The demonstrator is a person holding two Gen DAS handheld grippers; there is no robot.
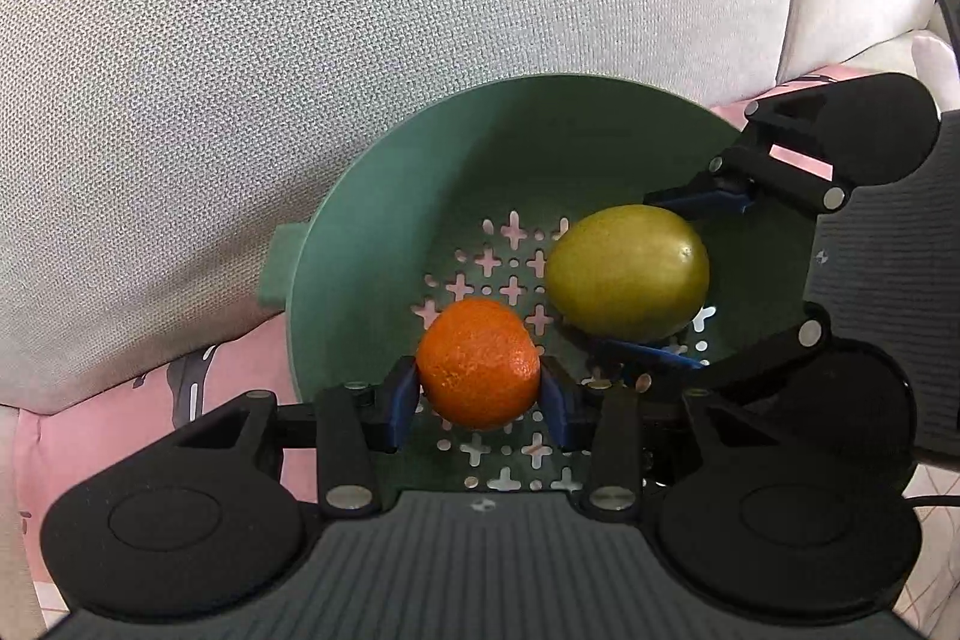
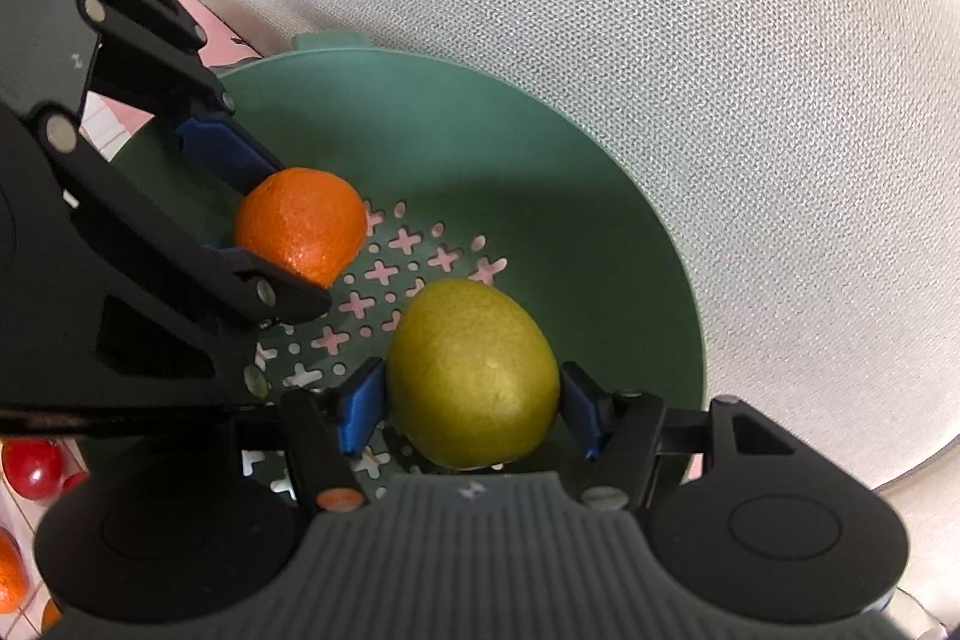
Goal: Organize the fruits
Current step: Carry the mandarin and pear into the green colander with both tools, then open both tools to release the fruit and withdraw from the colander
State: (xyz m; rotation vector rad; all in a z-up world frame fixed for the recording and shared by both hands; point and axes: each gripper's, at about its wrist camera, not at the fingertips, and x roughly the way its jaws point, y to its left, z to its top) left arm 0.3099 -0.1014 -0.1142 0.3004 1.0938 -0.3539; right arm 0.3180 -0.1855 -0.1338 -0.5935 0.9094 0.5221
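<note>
A green colander bowl (image 1: 384,196) with cross-shaped holes lies against a grey cushion; it also shows in the right wrist view (image 2: 540,172). My left gripper (image 1: 479,400) is shut on an orange (image 1: 479,363), held just above the bowl's perforated bottom; the orange also shows in the right wrist view (image 2: 301,223). My right gripper (image 2: 471,409) is shut on a yellow-green lemon (image 2: 471,373) inside the bowl, beside the orange; the lemon also shows in the left wrist view (image 1: 627,273). The two grippers are close together over the bowl.
A large grey cushion (image 1: 300,70) rises behind the bowl. A pink patterned cloth (image 1: 150,388) lies under it. Red tomatoes (image 2: 33,466) and another orange (image 2: 9,574) lie at the lower left of the right wrist view.
</note>
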